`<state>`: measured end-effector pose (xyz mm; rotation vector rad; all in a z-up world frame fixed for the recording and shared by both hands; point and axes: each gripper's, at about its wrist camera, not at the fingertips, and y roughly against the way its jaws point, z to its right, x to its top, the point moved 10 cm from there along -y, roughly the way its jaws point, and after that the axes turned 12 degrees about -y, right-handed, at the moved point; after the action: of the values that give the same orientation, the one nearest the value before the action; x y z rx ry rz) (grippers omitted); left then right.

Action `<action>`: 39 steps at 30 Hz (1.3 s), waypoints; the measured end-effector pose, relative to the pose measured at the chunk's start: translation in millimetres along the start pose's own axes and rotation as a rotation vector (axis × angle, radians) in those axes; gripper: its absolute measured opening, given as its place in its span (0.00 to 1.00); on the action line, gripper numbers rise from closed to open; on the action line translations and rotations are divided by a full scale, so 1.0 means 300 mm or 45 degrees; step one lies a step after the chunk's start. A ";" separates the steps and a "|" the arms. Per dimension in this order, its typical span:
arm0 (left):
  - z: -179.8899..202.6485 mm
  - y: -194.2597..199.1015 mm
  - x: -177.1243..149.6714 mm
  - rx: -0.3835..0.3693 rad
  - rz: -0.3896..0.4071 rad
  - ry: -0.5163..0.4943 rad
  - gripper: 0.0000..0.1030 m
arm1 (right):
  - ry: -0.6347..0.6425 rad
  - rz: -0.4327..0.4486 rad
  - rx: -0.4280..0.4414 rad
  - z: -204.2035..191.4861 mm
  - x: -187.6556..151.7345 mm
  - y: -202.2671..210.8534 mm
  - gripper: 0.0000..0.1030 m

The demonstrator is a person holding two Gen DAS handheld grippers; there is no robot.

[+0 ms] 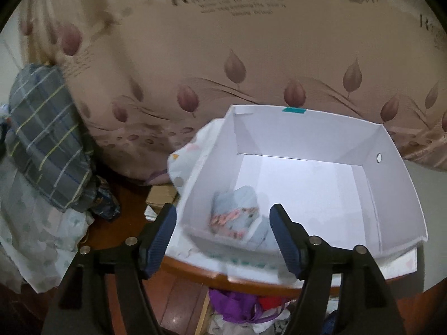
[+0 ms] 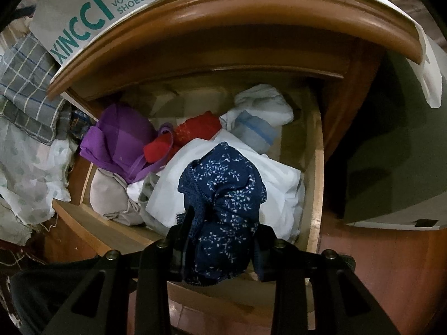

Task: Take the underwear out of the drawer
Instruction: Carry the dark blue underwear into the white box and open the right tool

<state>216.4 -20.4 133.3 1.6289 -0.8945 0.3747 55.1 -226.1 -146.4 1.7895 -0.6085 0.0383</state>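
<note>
Above the open wooden drawer point(image 2: 315, 167), the right hand-held gripper point(image 2: 220, 240) pinches dark blue floral fabric underwear point(image 2: 223, 195); lift it straight up to clear the front edge. The left hand-held gripper point(image 1: 223, 234) stands spread over the white cardboard box point(image 1: 391, 184), holding nothing.

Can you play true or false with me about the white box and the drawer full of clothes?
1. The right gripper is holding a dark blue patterned garment. True.
2. The white box is completely empty. False: a folded light blue garment lies inside it.
3. The left gripper is clamped on the light blue garment. False: its jaws stand open with nothing pressed between them.
4. The drawer is open, with a purple garment and a red garment inside. True.
5. The white box sits on the floor. False: it rests on the wooden tabletop.
</note>
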 end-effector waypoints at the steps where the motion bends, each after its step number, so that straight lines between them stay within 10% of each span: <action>1: -0.007 0.016 -0.030 0.009 0.010 0.004 0.70 | -0.018 0.009 0.010 0.002 0.002 0.001 0.33; 17: -0.162 -0.094 -0.592 0.164 -0.088 0.094 0.73 | 0.011 0.211 0.044 -0.010 0.035 0.080 0.33; 39: -0.290 -0.250 -0.740 0.062 -0.171 0.378 0.81 | 0.073 0.423 -0.008 -0.168 0.160 0.441 0.33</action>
<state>144.5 140.1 -44.2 1.6156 -0.5535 0.5316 55.3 -222.2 3.1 1.6594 -0.8576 0.3127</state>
